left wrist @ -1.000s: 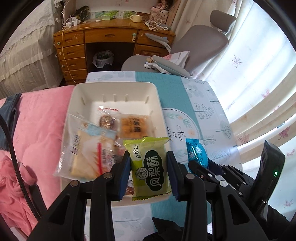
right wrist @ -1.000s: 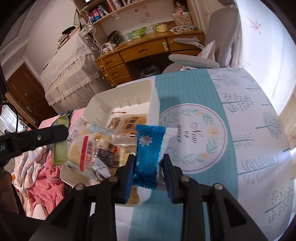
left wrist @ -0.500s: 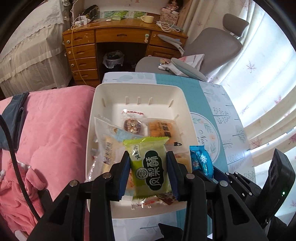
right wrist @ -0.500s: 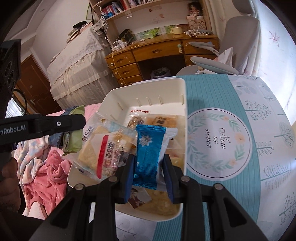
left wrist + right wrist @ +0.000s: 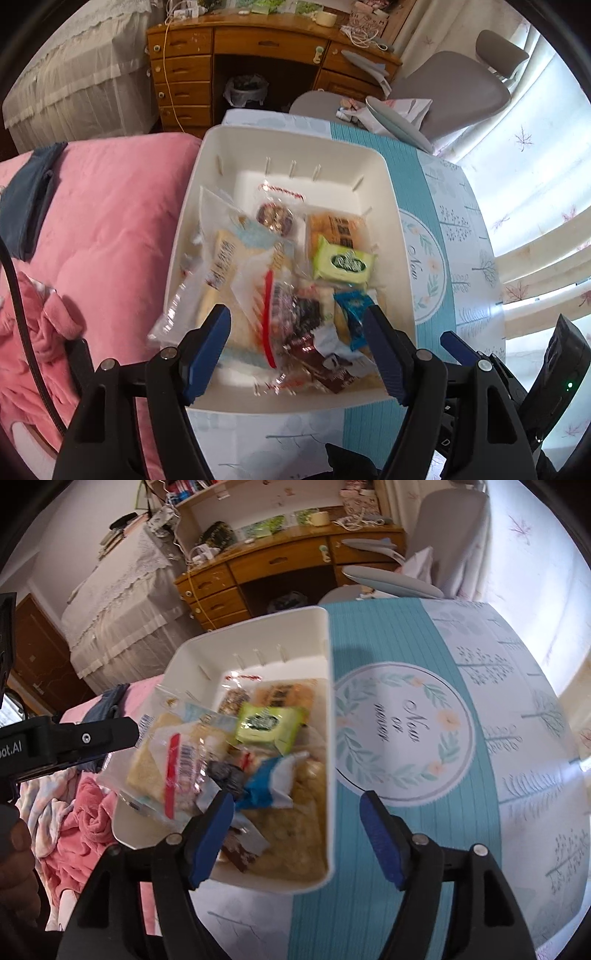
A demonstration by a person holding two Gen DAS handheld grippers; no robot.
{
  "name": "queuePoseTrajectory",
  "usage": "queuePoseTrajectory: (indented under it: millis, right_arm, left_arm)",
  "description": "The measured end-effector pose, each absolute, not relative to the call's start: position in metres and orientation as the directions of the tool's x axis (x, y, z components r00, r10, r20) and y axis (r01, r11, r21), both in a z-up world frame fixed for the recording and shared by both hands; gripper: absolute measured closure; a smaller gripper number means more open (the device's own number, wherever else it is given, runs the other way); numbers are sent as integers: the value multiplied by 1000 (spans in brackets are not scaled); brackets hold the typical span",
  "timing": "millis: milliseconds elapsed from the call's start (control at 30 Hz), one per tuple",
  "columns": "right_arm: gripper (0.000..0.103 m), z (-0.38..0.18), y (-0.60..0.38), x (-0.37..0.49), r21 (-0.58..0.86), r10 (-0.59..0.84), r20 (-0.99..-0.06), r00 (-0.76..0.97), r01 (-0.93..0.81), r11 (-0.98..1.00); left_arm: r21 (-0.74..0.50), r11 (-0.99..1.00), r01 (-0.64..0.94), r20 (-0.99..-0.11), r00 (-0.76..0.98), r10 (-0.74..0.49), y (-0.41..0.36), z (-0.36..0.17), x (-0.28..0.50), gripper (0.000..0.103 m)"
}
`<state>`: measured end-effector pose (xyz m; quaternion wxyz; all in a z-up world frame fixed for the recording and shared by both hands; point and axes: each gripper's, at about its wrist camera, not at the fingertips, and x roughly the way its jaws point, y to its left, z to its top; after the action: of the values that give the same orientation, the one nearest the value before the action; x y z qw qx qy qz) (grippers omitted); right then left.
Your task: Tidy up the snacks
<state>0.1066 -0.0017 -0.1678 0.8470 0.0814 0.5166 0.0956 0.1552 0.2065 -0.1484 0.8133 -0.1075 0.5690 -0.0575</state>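
A white bin (image 5: 388, 173) (image 5: 325, 657) on the table holds several wrapped snacks. A green packet (image 5: 341, 263) (image 5: 269, 725) lies in it toward the right wall. Just nearer the camera, a blue packet (image 5: 352, 314) (image 5: 269, 781) rests among the others. My left gripper (image 5: 297, 349) hangs above the bin's near end, jaws opening, with nothing pressed between the pads. Over the bin's near right corner my right gripper (image 5: 297, 838) is opening too, free of any snack. Part of the left gripper (image 5: 74, 738) shows at the left edge of the right wrist view.
A pink quilt (image 5: 103, 229) lies left of the bin. The tablecloth (image 5: 406, 720) with a round print spreads to the right. Behind stand a wooden desk (image 5: 258, 48), a grey chair (image 5: 454, 88) and curtains at the right.
Both grippers moved over the bin and their jaws spread. The green packet left the left gripper and the blue packet left the right one; both now lie in the bin.
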Motion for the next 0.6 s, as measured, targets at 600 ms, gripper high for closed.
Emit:
queuePoseTrajectory:
  millis: [600]
  right_arm:
    - [17,-172,-109,53,243,267,-903,338,-110,964]
  left_arm:
    - [-222,972,-74,-913,367,-180,104,-141,87,28]
